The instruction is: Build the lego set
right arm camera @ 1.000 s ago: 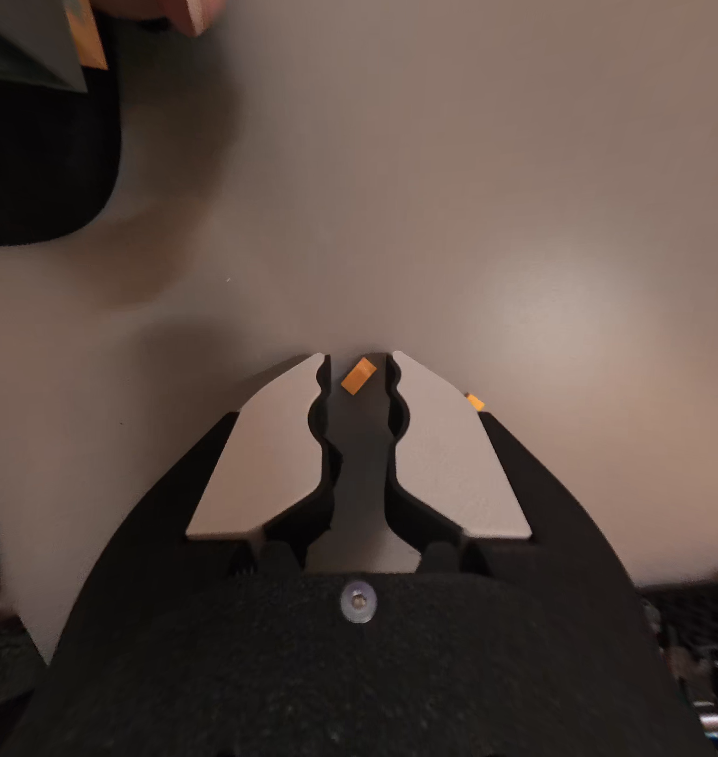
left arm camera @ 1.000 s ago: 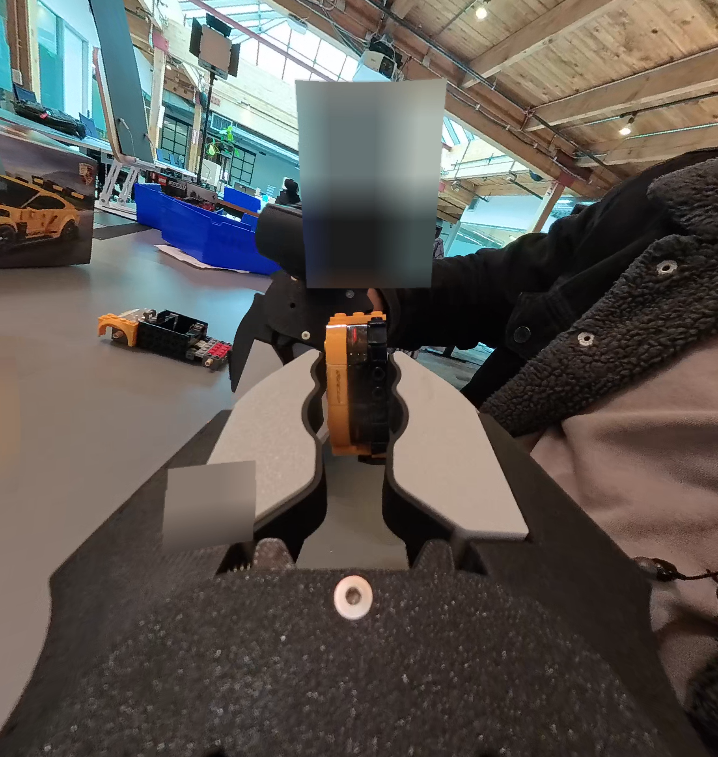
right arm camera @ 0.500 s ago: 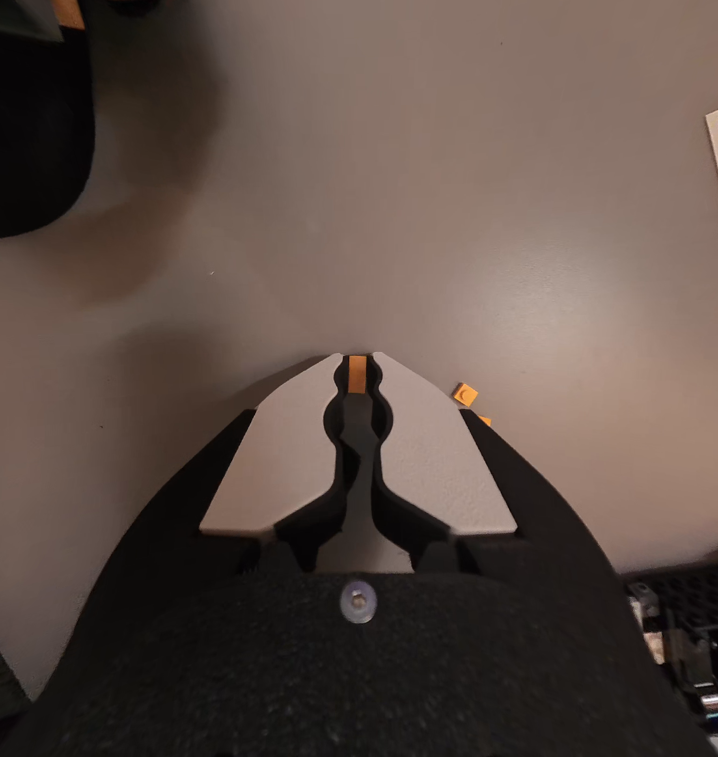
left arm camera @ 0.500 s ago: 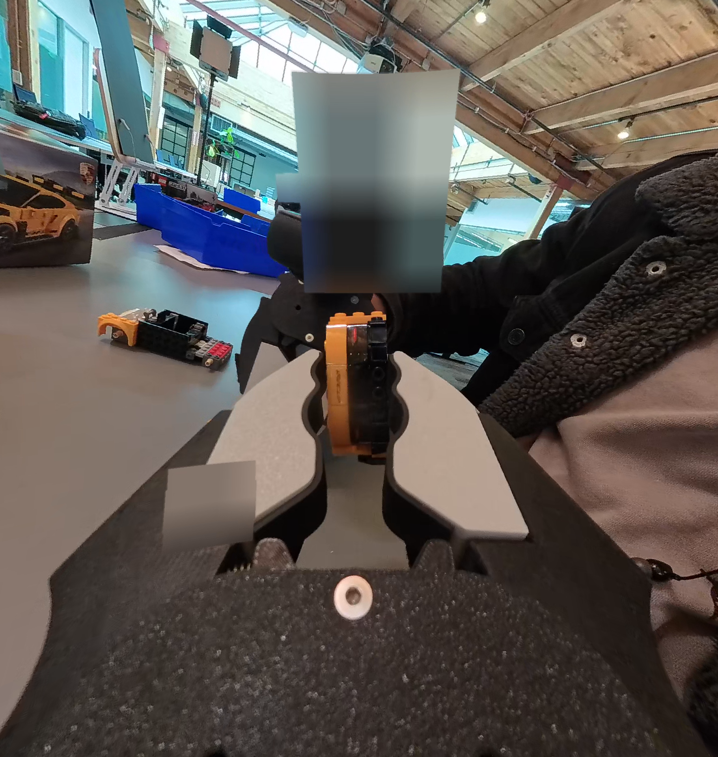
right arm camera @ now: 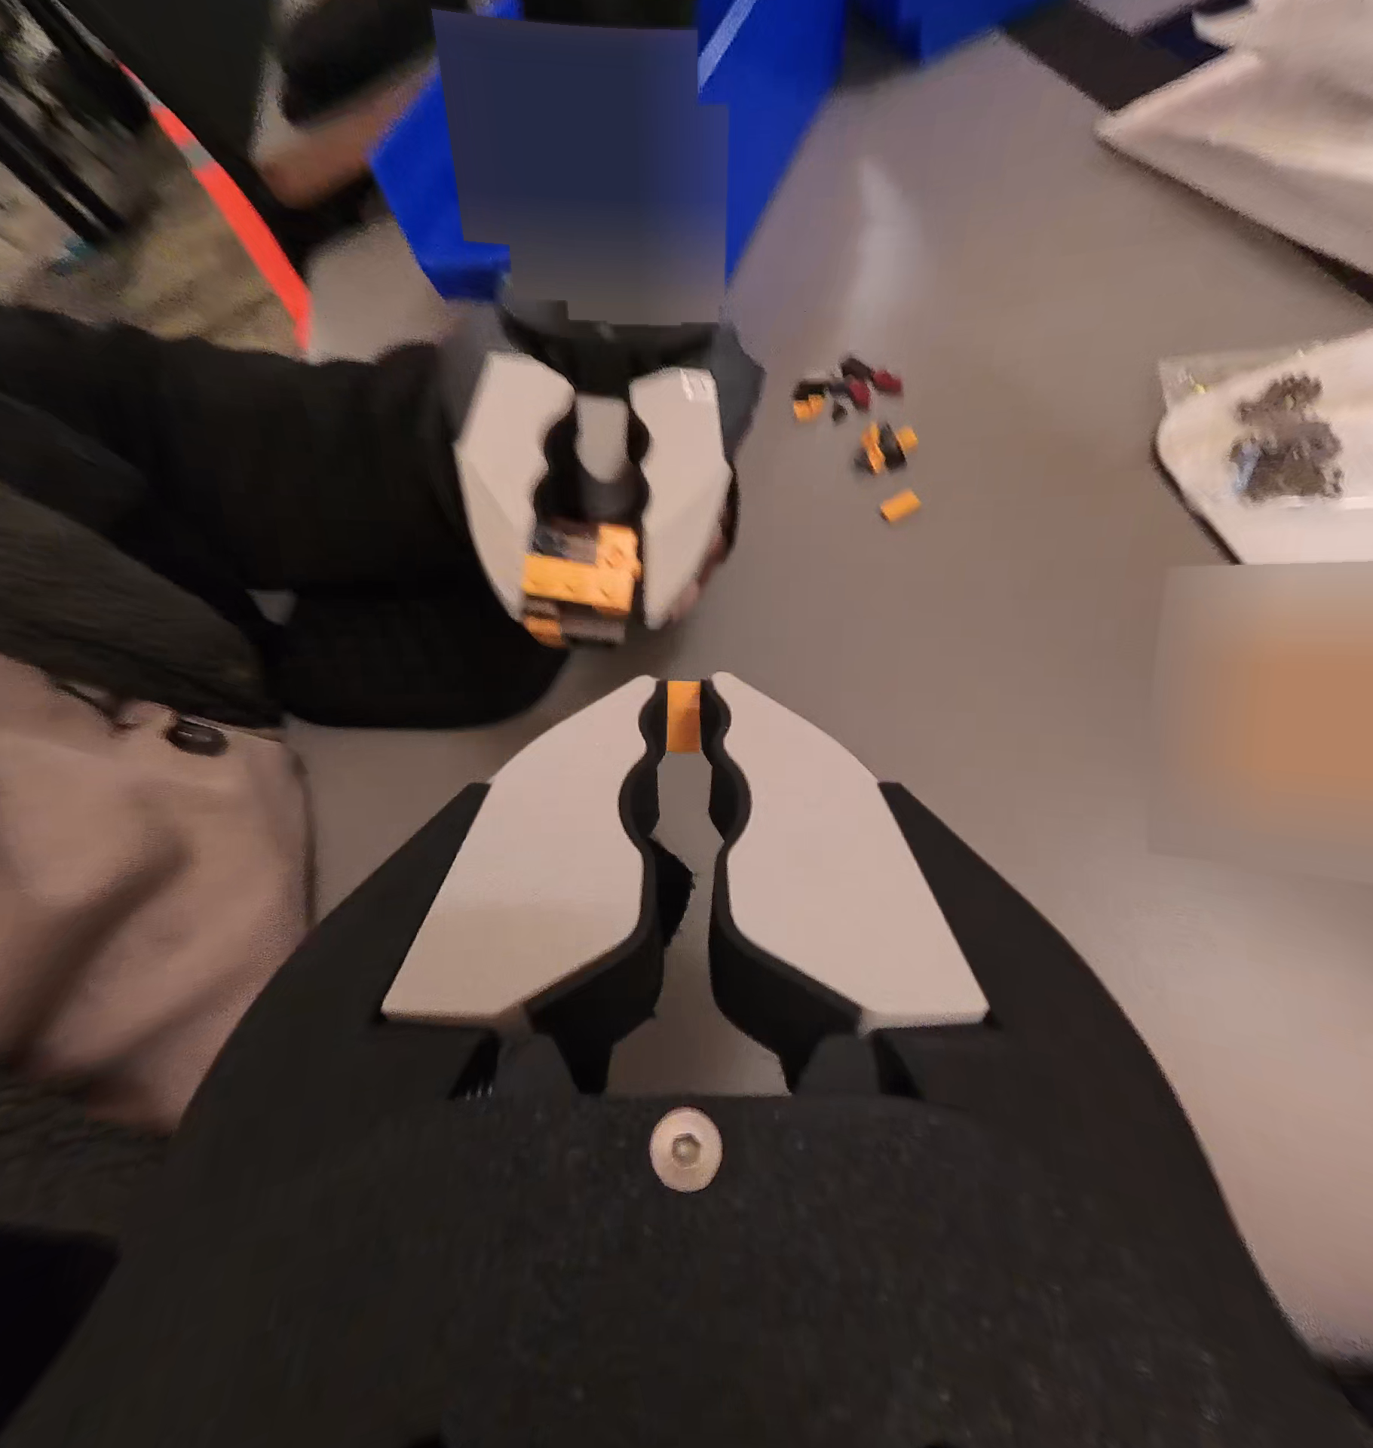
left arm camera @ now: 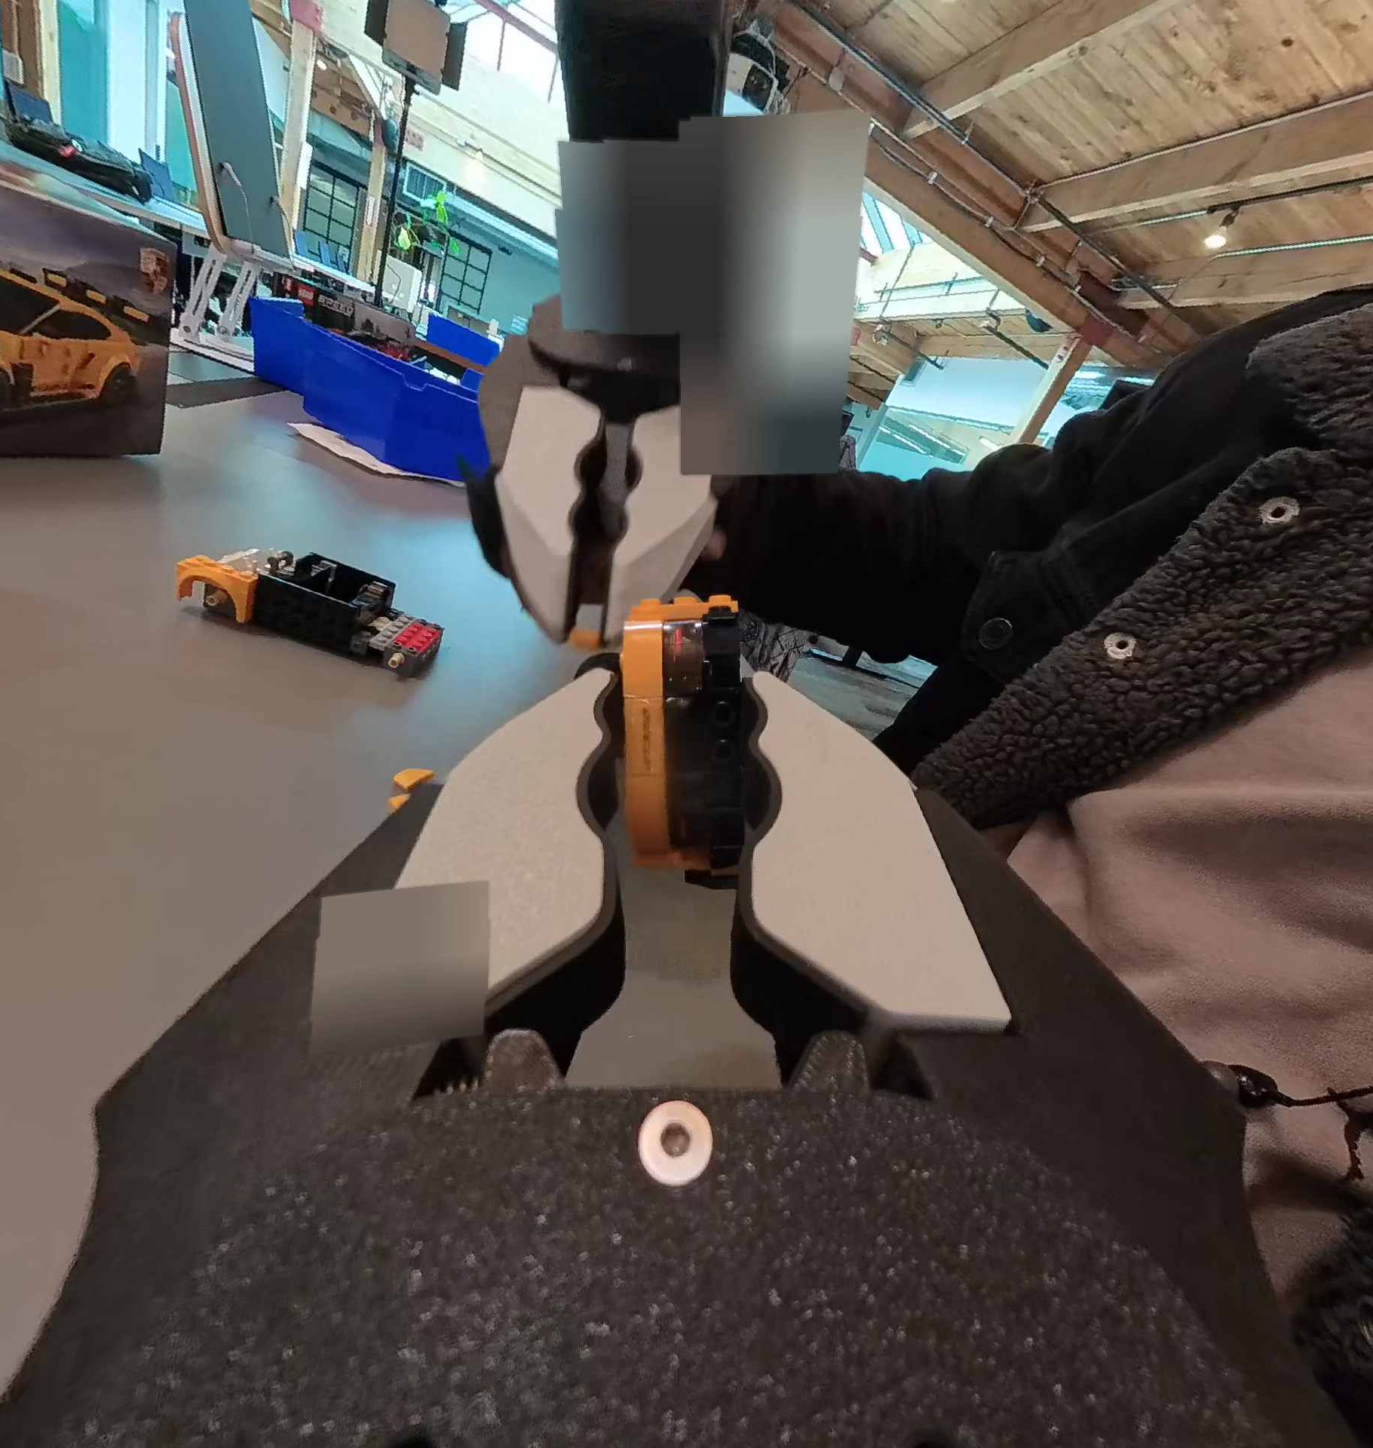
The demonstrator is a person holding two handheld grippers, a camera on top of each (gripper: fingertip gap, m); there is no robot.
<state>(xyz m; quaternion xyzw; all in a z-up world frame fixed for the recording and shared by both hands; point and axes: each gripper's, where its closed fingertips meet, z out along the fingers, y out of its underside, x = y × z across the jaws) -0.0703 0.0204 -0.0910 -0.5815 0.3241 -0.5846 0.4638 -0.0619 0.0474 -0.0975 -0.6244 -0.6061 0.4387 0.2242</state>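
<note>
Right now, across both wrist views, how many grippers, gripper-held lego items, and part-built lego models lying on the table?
Grippers: 2, left gripper and right gripper
Held lego items: 2, orange-and-black assembly and small orange piece
Models lying down: 1, black chassis
Total: 5

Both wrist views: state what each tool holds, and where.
Left tool clamps the orange-and-black assembly across its flat sides. Right tool pinches a small orange piece at the fingertips.

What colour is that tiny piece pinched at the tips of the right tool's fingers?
Orange. The small brick shows best in the right wrist view, between the grey fingers.
</note>
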